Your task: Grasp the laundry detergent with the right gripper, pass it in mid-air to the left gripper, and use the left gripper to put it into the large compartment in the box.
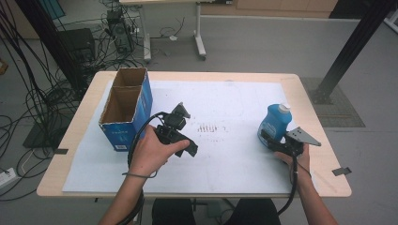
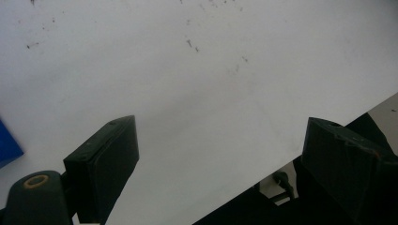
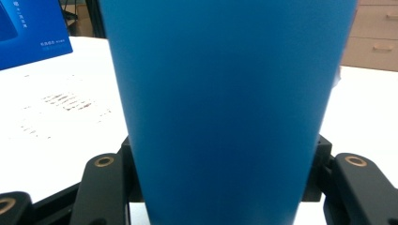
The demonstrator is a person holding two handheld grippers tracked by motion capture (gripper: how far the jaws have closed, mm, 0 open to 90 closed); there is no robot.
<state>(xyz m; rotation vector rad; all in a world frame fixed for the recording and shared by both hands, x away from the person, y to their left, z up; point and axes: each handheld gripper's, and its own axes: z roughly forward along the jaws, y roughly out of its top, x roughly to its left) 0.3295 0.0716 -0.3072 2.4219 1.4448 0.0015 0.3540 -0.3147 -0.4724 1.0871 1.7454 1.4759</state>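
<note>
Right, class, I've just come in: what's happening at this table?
A person sits at a table covered with white paper, a hand-held gripper in each hand. The right hand-held gripper is shut on a blue bottle with a white cap, which stands upright near the table's right edge. The left hand-held gripper is open with nothing between its jaws, beside an open blue cardboard box with two compartments.

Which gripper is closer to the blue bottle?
Right. The right gripper is shut on the bottle, its jaws pressing both sides. The left gripper is open over the white sheet, far across from the bottle, next to the box.
</note>
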